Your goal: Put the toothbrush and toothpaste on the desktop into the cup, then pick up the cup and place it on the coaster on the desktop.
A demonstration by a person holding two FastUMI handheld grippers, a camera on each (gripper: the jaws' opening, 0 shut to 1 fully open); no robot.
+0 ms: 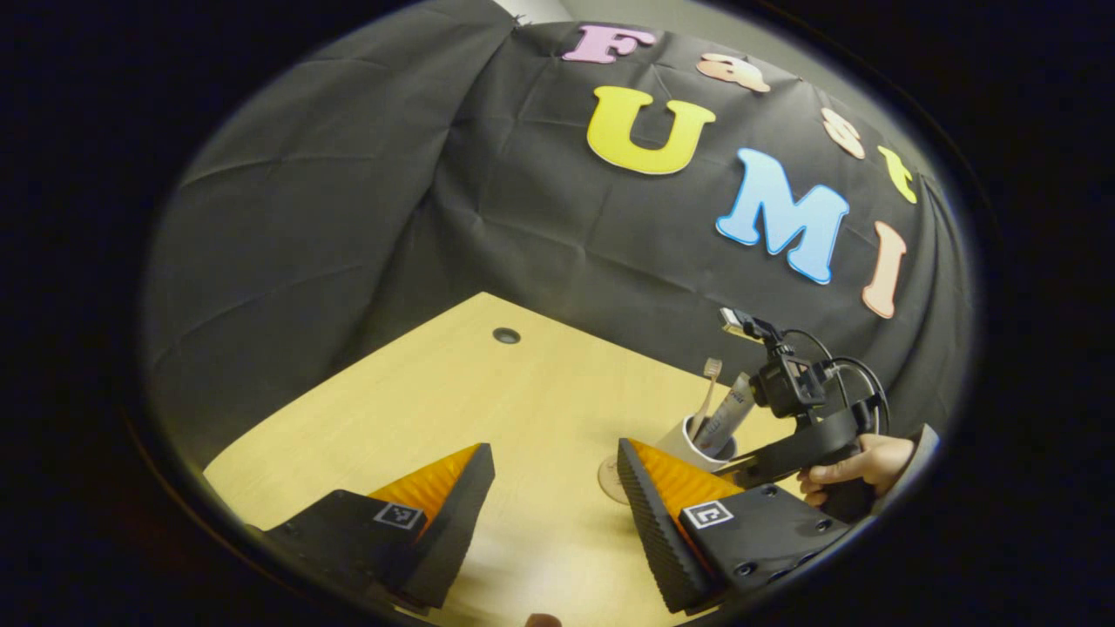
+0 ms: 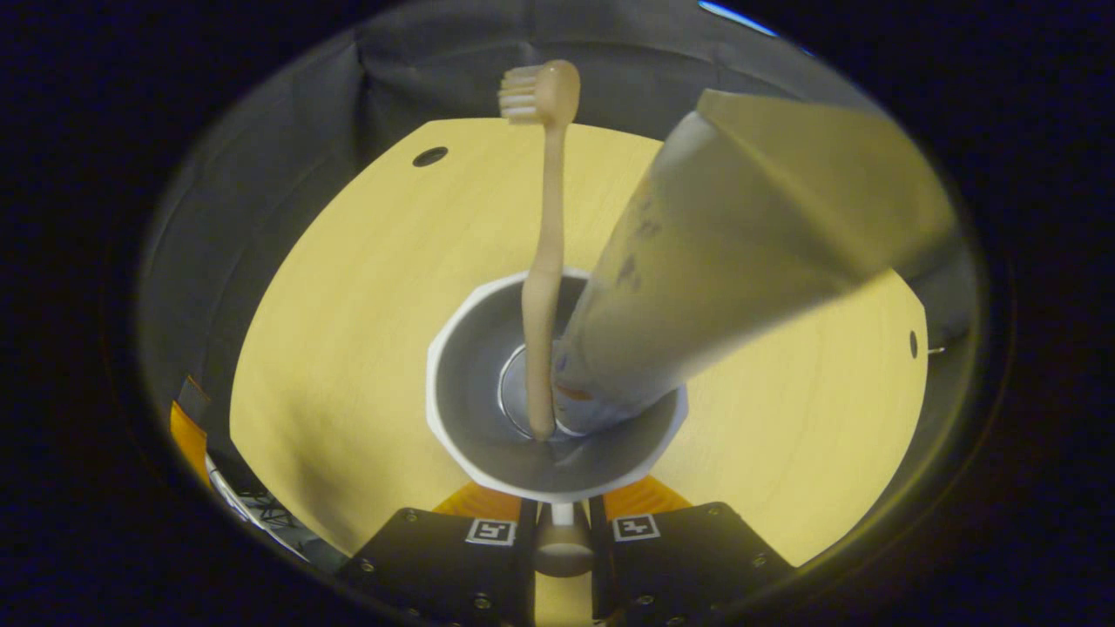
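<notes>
A: Where do we stand with the cup?

B: We have it in the right gripper. In the right gripper view its fingers are drawn close together on what looks like the cup's handle, just under the near rim. The toothbrush and the toothpaste tube both stand inside, leaning against the wall of the cup.

A: And the coaster?

B: In the left gripper view we see a pale round disc on the wooden desktop, just beside the cup and partly hidden behind our left finger. Whether the cup is touching the desktop or lifted off it, we cannot tell.

A: The left gripper?

B: Spread wide, holding nothing, hovering above the desktop well apart from the cup.

A: How do we expect the load to behave?

B: The cup looks like a rigid, smooth faceted thing, probably ceramic or hard plastic, so we would treat it as breakable and slippery. Holding it by the handle alone puts the weight off to one side, and the tall tube makes it top-heavy. The toothbrush is light and loose, and could rattle or tip out if we tilt.

A: So?

B: We should keep the cup upright, move slowly, and set its base flat on the coaster before we let go.
</notes>
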